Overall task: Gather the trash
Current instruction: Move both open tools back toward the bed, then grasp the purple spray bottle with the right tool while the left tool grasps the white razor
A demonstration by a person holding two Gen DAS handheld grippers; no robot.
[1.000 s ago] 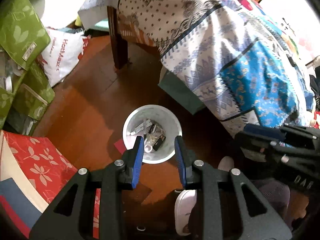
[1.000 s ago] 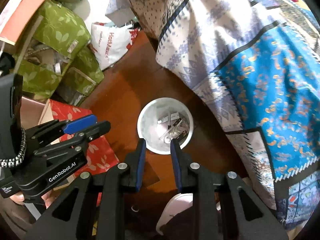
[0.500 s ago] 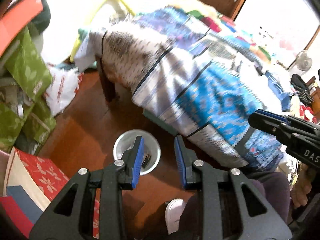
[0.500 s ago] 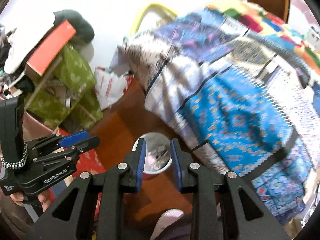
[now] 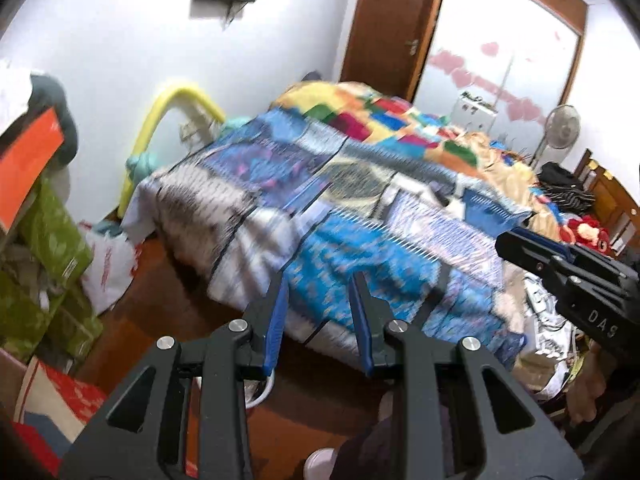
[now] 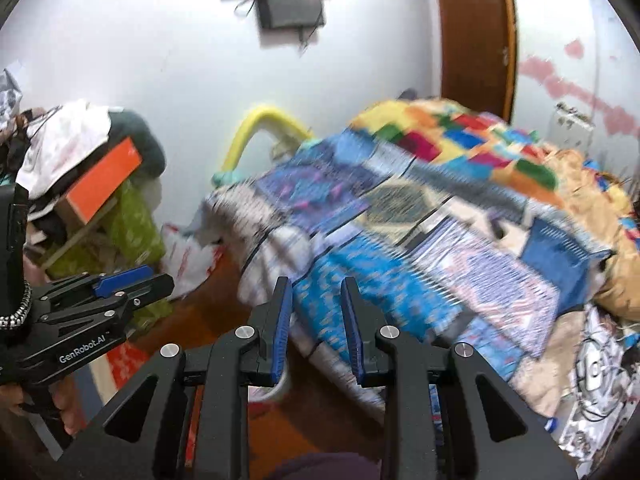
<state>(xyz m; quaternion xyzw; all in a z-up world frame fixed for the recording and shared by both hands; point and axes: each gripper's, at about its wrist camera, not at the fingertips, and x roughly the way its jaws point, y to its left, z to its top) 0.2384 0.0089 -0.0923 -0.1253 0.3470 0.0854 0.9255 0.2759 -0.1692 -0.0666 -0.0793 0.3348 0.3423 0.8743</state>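
My left gripper (image 5: 318,280) is open and empty, raised and pointing at the bed. My right gripper (image 6: 316,284) is open and empty too; it also shows at the right of the left wrist view (image 5: 560,264). The left gripper shows at the left of the right wrist view (image 6: 120,284). The white trash bin is almost hidden behind the fingers; only a piece of its rim shows low in the left wrist view (image 5: 266,394) and in the right wrist view (image 6: 280,390). A crumpled silvery wrapper (image 6: 596,384) lies at the bed's near right edge.
A bed with a patchwork blanket (image 5: 360,208) fills the middle. Green bags (image 5: 48,264), a white plastic bag (image 5: 110,264) and a red floral box (image 5: 60,396) crowd the left. A wooden door (image 5: 396,28) and a fan (image 5: 562,128) stand behind. The floor is brown wood (image 5: 160,304).
Both grippers have tilted up from looking down into the bin to looking across the bed. The bin has dropped to the bottom of both views. Both stay open and empty.
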